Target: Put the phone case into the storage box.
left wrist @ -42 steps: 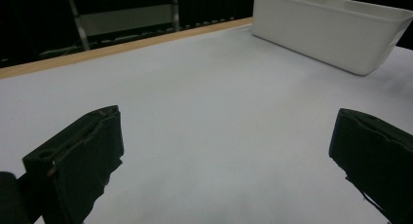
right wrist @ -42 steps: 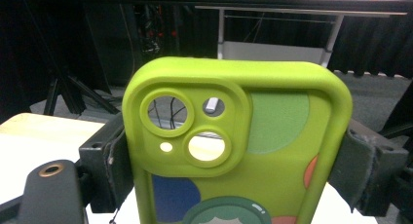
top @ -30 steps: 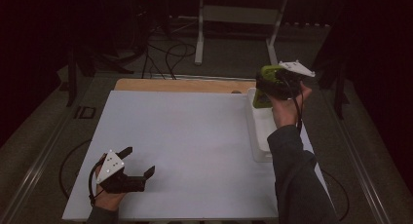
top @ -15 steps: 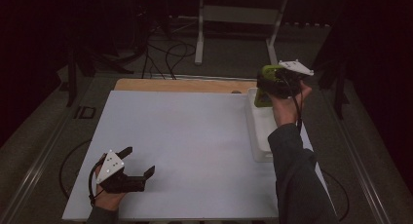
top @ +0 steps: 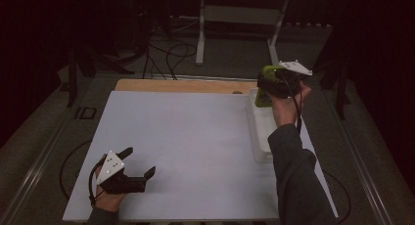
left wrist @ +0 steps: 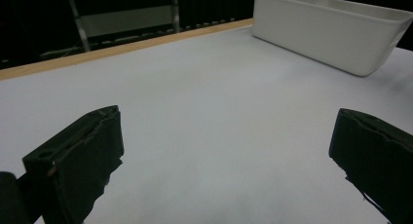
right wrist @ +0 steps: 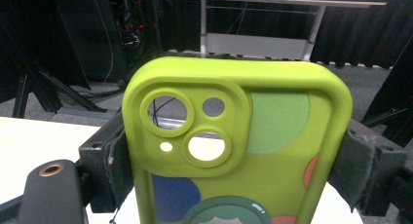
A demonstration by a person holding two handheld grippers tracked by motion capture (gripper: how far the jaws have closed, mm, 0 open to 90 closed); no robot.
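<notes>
Phone case, lime green with coloured circles on its back and open camera cut-outs, is clamped in the right hand-held gripper: the two black jaws press its long edges, one at 9 o'clock and one at 3 o'clock of the case, and its camera end stands up past them toward 12 o'clock. In the high view the case is held up off the desk at about 2 o'clock of the desktop, over the far end of the bin.

Largest first: the desk has a pale grey-white top with a wooden strip along its far edge. The white plastic bin, long and narrow, lies along the desk's 3 o'clock side; in the left gripper view it sits at 1 o'clock, well apart from the jaws. The person's right forearm in a dark sleeve rises from 5 o'clock to the raised gripper. The left hand-held gripper rests low at 7 o'clock of the desk, its jaws spread wide apart with nothing between them but bare desktop.
</notes>
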